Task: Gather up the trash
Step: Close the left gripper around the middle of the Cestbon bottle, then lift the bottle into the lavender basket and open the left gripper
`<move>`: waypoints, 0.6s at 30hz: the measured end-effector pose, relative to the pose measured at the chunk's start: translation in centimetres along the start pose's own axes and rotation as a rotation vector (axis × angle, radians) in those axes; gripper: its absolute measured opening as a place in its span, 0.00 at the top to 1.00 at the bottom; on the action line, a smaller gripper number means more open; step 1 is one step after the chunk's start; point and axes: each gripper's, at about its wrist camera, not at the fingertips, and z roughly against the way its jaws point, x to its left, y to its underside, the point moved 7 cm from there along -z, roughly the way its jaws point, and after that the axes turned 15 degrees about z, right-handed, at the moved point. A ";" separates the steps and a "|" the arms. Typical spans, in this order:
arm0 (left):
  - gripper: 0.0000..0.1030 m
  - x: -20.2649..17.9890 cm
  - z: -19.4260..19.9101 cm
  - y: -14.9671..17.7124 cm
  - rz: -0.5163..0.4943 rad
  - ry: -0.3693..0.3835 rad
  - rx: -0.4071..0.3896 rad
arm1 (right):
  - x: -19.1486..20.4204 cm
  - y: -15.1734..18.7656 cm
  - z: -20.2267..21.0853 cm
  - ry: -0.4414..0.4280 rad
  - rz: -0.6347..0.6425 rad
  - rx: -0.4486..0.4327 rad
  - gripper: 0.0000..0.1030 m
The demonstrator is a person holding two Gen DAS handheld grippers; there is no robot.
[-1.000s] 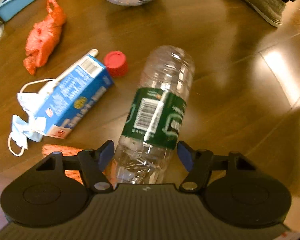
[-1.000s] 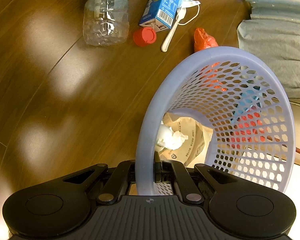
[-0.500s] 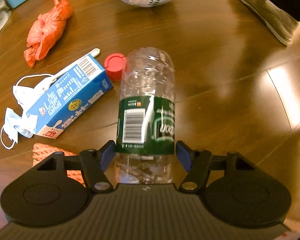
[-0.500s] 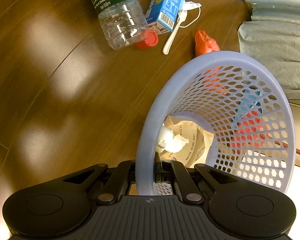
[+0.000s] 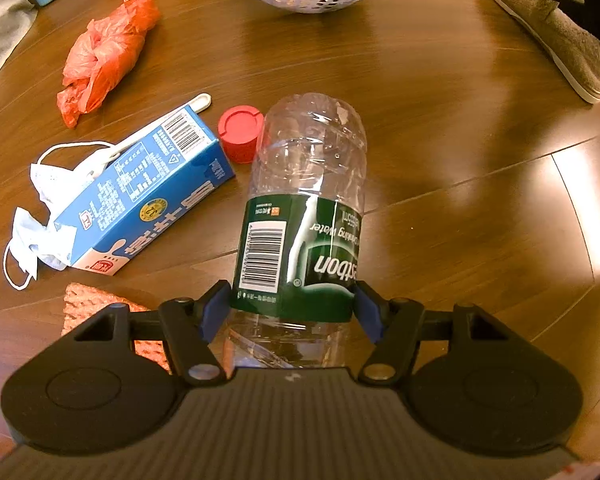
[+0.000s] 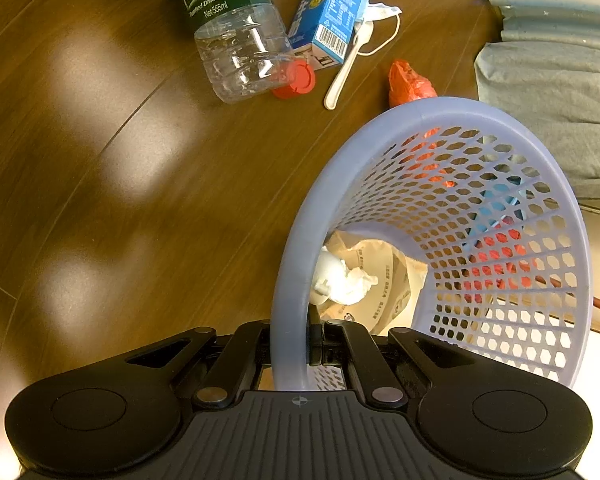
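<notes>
The left gripper pinches the plastic bottle at its green label; since a second ago the bottle has swung straighter and lifted, its base above the red cap on the wooden floor. The right gripper stays clamped on the basket rim. Only the right view shows paper inside; only the left shows a shoe.
</notes>
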 end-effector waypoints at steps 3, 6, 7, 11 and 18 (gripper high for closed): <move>0.42 0.0 0.4 0.2 0.005 -0.004 0.005 | 0.0 0.0 0.0 -0.001 -0.002 0.001 1.00; 0.42 0.2 1.0 0.4 0.033 0.004 0.017 | 0.1 -0.1 0.1 0.000 0.001 0.002 1.00; 0.42 0.2 1.3 0.4 0.042 0.006 0.022 | 0.1 -0.1 0.1 0.000 0.002 0.002 1.00; 0.42 0.3 2.9 0.4 0.053 0.000 0.031 | -0.1 -0.3 0.2 -0.004 0.002 0.000 1.00; 0.42 0.6 7.4 -0.3 0.066 -0.036 0.033 | 0.4 -0.2 0.5 -0.002 0.017 -0.004 1.00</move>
